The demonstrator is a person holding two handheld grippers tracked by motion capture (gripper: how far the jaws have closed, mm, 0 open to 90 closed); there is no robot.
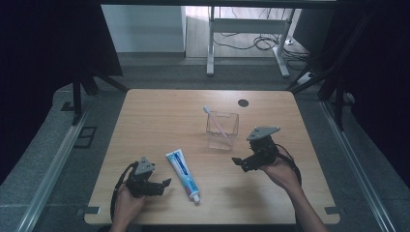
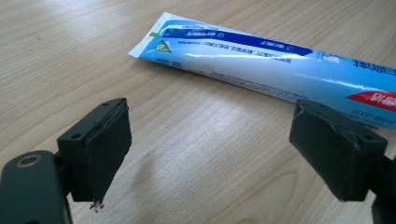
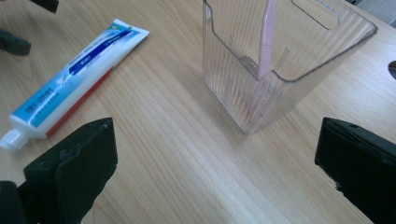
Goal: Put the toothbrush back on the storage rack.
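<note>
- The toothpaste tube (image 1: 183,175) lies flat on the wooden surface (image 1: 159,116), its cap toward the person.
- The left hand-held gripper (image 1: 162,186) rests just beside the tube, on its left, jaws spread wide with nothing between them.
- The right hand-held gripper (image 1: 240,163) is well to the right of the tube, jaws spread wide and empty.
- The clear holder (image 1: 222,130) stands beyond the tube; a pink toothbrush (image 1: 216,123) leans inside.

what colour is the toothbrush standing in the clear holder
Pale pink. The toothbrush shows best in the right gripper view, leaning inside the ribbed clear holder.
</note>
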